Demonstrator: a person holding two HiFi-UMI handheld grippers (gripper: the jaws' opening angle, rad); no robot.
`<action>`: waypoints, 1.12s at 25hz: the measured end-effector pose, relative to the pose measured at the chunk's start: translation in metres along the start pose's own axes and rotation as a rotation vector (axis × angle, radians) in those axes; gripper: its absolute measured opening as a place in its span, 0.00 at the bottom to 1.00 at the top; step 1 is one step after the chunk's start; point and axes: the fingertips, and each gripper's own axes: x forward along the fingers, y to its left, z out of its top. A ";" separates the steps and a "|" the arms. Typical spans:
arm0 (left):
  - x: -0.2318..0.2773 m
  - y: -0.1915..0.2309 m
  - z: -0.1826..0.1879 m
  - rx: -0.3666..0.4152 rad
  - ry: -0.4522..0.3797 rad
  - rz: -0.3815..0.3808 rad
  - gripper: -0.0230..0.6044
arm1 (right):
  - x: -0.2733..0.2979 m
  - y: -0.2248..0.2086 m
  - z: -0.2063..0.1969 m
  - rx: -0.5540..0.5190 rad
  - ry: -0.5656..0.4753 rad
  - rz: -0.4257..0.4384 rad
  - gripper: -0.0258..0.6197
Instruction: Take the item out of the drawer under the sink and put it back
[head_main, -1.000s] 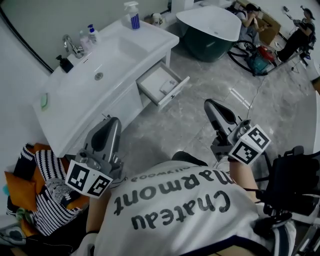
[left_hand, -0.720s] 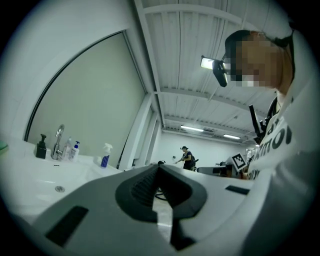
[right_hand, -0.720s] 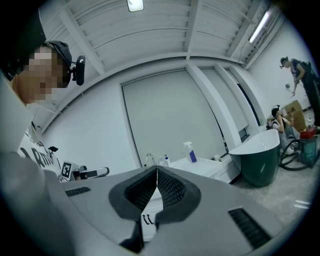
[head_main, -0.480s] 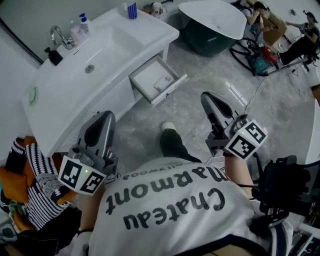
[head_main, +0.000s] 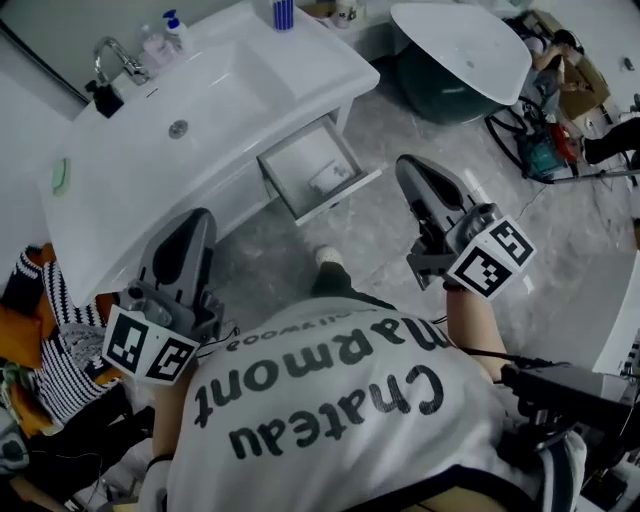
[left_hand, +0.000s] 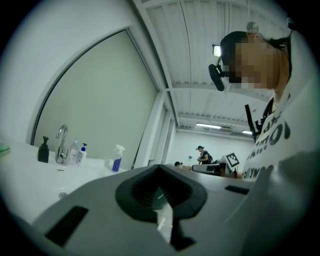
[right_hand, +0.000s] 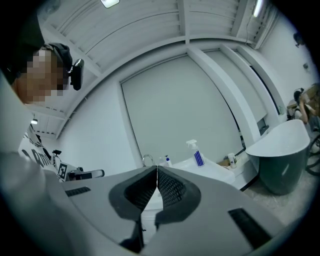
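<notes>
The drawer (head_main: 345, 193) under the white sink counter (head_main: 230, 120) stands pulled open, with a small white item (head_main: 331, 178) lying inside it. My left gripper (head_main: 196, 222) is held level in front of the cabinet, left of the drawer, its jaws together and holding nothing. My right gripper (head_main: 408, 170) hovers just right of the drawer's front, shut and holding nothing. In the left gripper view the left gripper (left_hand: 159, 169) faces along the counter top. In the right gripper view the right gripper (right_hand: 157, 170) points at the vanity, with its jaws meeting in a thin line.
A faucet (head_main: 112, 60), a black dispenser (head_main: 103, 97) and a spray bottle (head_main: 283, 12) stand on the counter. A dark freestanding tub (head_main: 460, 50) sits to the right. Striped and orange cloth (head_main: 45, 340) is heaped at the left. People (head_main: 560, 50) work at the far right.
Both grippers have come closer to the vanity and the open drawer as the person stepped forward, a foot now showing below the drawer. Both stay shut.
</notes>
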 end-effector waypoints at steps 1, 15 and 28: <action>0.006 0.004 0.001 -0.009 -0.002 0.017 0.05 | 0.007 -0.008 0.003 0.001 0.008 0.012 0.06; 0.096 0.050 0.000 -0.114 -0.094 0.200 0.05 | 0.100 -0.083 0.025 -0.094 0.133 0.261 0.06; 0.108 0.086 -0.026 -0.103 -0.103 0.397 0.05 | 0.164 -0.111 -0.023 -0.309 0.298 0.452 0.06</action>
